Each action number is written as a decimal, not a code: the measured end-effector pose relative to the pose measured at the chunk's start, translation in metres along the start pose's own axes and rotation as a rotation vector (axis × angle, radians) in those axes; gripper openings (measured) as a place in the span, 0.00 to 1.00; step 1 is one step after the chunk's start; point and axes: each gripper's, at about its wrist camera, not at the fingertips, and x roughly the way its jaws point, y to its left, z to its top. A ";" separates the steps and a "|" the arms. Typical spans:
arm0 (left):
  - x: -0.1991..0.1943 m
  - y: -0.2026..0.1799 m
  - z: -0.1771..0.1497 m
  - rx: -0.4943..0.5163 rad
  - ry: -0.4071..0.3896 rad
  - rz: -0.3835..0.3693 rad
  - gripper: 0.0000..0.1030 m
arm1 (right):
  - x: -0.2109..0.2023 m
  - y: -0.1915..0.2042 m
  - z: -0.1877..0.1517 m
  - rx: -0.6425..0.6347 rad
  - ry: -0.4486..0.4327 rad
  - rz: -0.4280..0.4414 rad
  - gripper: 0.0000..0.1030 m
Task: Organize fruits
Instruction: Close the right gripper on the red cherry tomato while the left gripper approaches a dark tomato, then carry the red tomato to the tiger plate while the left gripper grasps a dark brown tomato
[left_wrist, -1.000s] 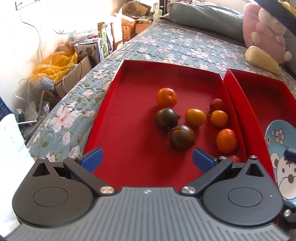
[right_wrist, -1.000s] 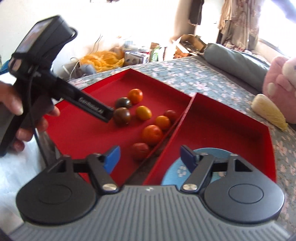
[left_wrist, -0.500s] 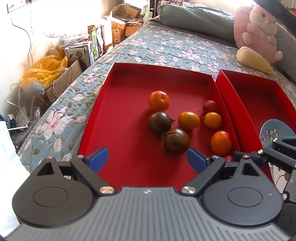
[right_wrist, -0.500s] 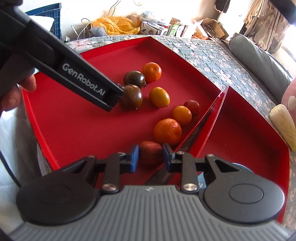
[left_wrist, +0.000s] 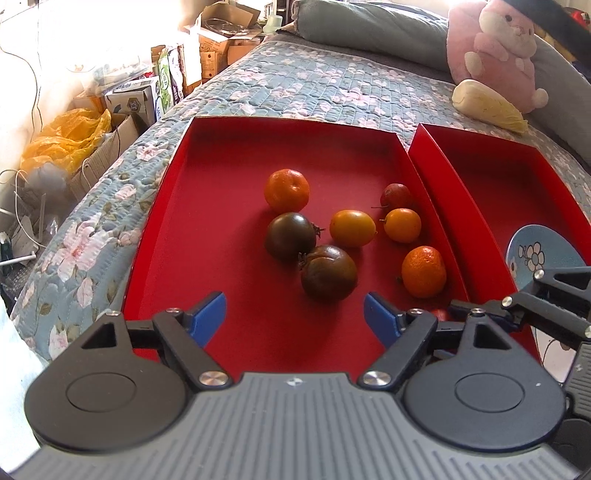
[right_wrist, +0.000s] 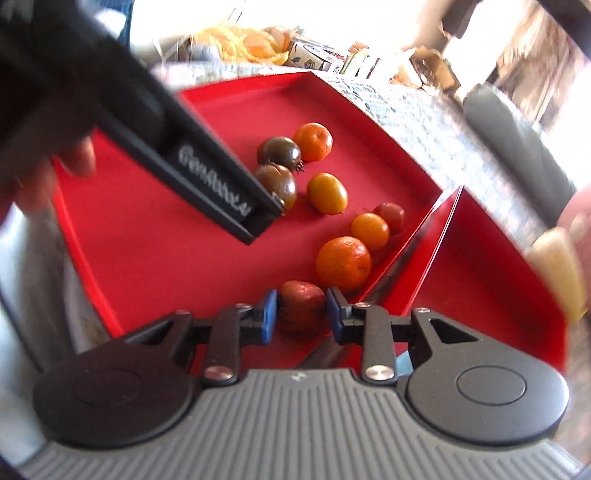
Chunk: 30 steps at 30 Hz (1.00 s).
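Observation:
A red tray on the bed holds several fruits: two dark tomatoes, two tangerines, a yellow fruit and small orange and red ones. My right gripper is shut on a dull red fruit at the tray's near right corner; in the left wrist view only a sliver of that fruit shows. My left gripper is open and empty, just short of the nearer dark tomato. A second red tray to the right holds a blue plate.
The trays lie on a floral quilt. A pink plush toy and a pale yellow object lie beyond the right tray. Cardboard boxes and a yellow bag clutter the floor at the left.
My right gripper swung left over the left tray and closed on the dull red fruit. My left gripper edged closer to the dark tomatoes and stayed open.

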 end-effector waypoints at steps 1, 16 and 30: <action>0.003 -0.002 0.001 0.018 -0.001 0.005 0.83 | -0.006 -0.005 -0.001 0.057 -0.012 0.035 0.32; 0.041 -0.027 0.013 0.097 0.042 0.045 0.53 | -0.033 -0.037 0.003 0.290 -0.026 0.098 0.32; 0.019 -0.025 0.009 0.085 0.009 0.013 0.44 | -0.049 -0.049 0.004 0.362 -0.068 0.073 0.32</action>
